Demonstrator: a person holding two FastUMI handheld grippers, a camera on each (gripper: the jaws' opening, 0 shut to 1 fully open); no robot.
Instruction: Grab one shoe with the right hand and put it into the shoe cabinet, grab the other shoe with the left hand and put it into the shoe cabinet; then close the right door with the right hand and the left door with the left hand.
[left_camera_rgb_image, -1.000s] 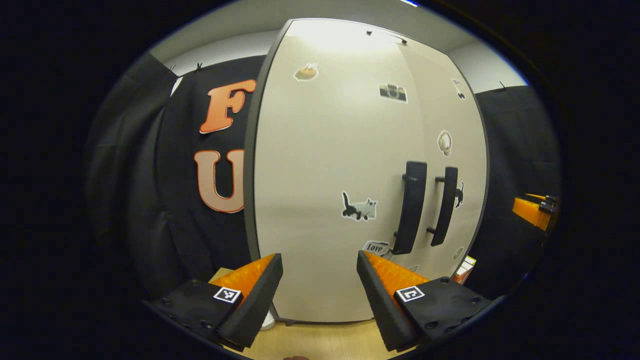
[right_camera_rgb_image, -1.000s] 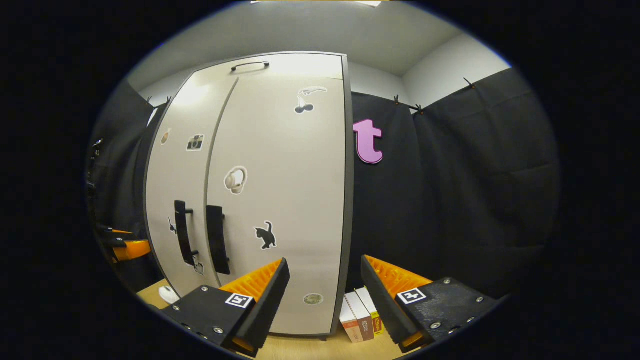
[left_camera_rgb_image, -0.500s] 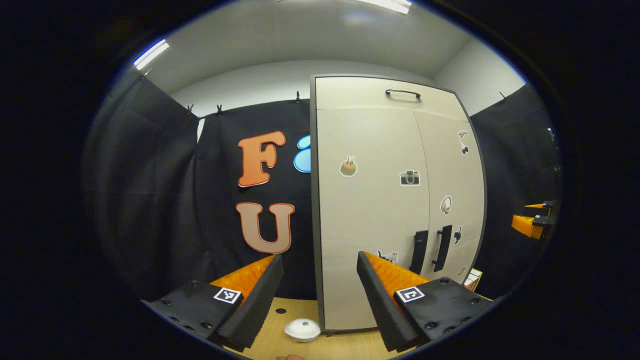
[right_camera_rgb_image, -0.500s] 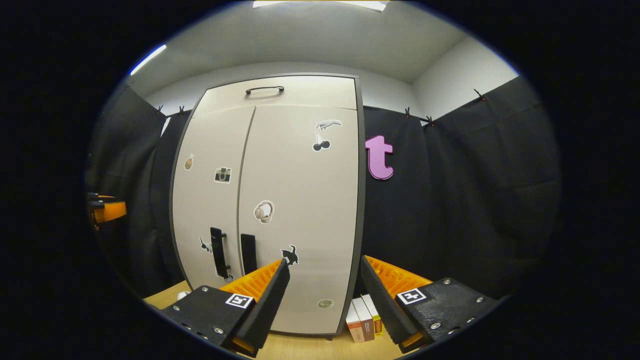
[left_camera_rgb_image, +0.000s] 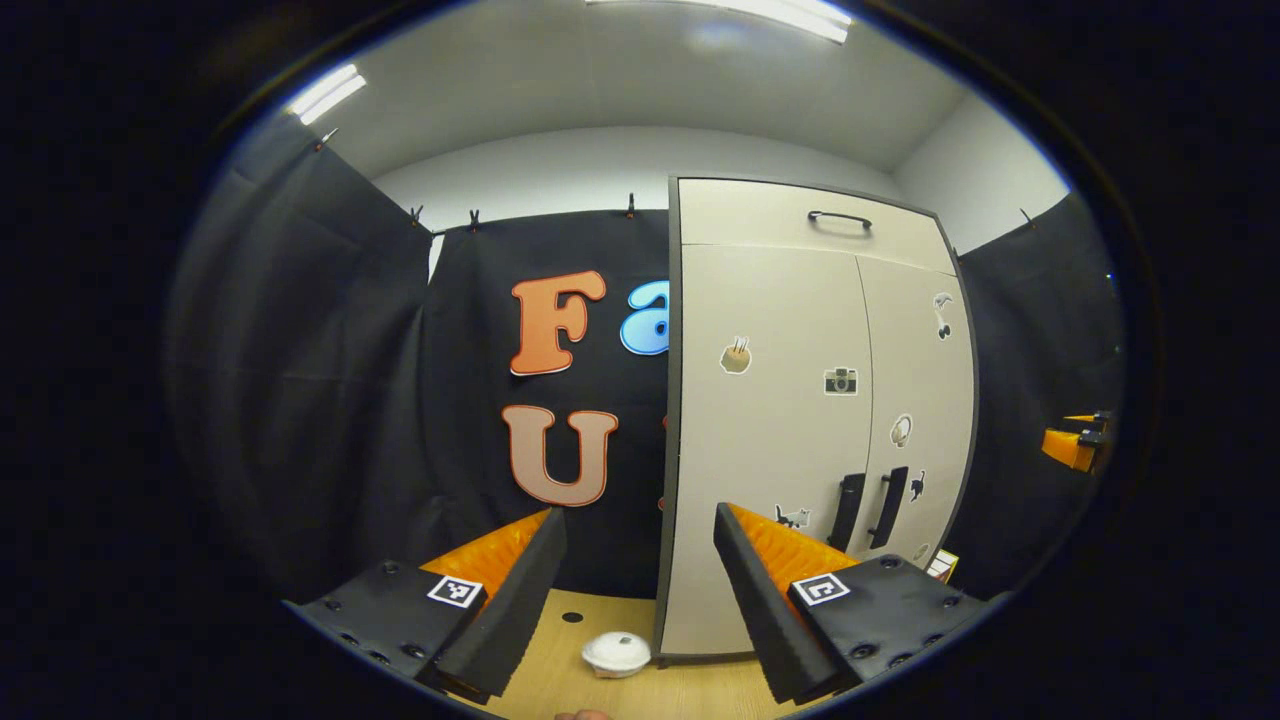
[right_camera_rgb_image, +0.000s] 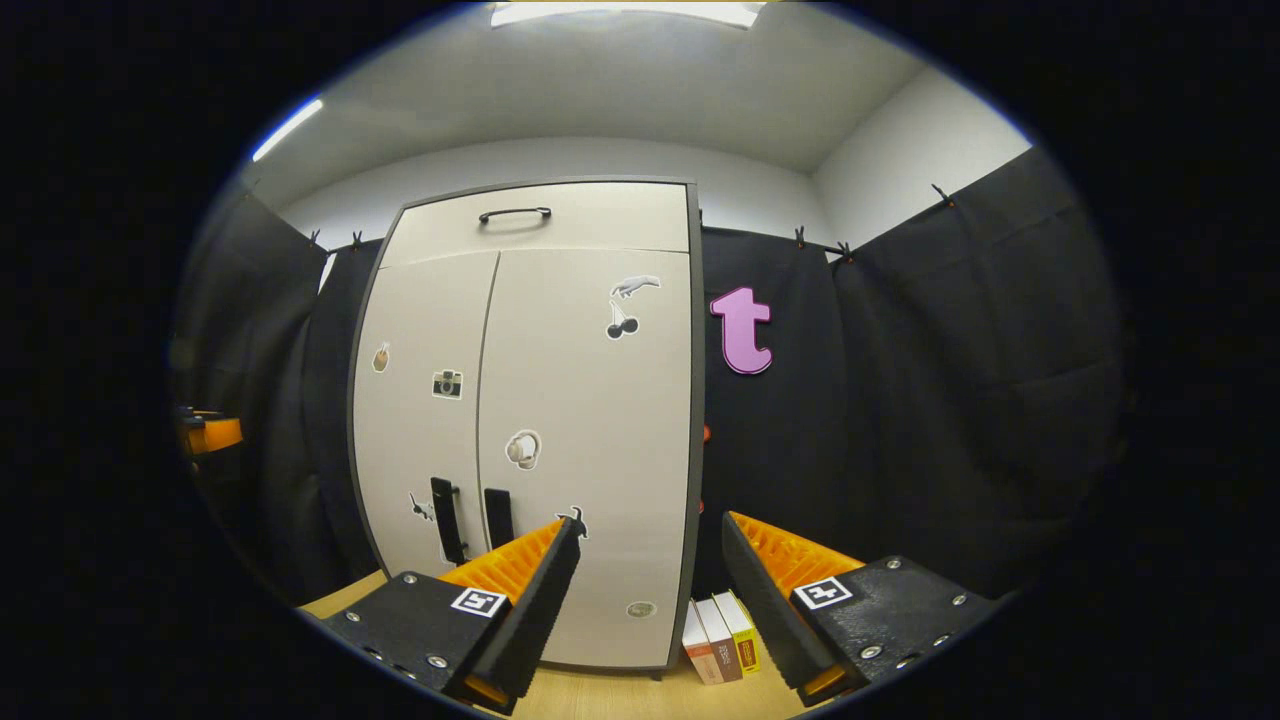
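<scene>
Both doors of the cabinet (right_camera_rgb_image: 530, 420) stood shut, no shoes out; the task looked finished. Each hand-held gripper, left (left_camera_rgb_image: 640, 590) and right (right_camera_rgb_image: 650, 600), gaped wide, empty.

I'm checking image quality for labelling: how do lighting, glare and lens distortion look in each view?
Left gripper view: sharp, evenly lit by ceiling strip lights; fisheye bows the shoe cabinet edges; no glare on its doors. Right gripper view: likewise sharp, ceiling light bright at the top, cabinet sides curved, black curtain dim.
</scene>
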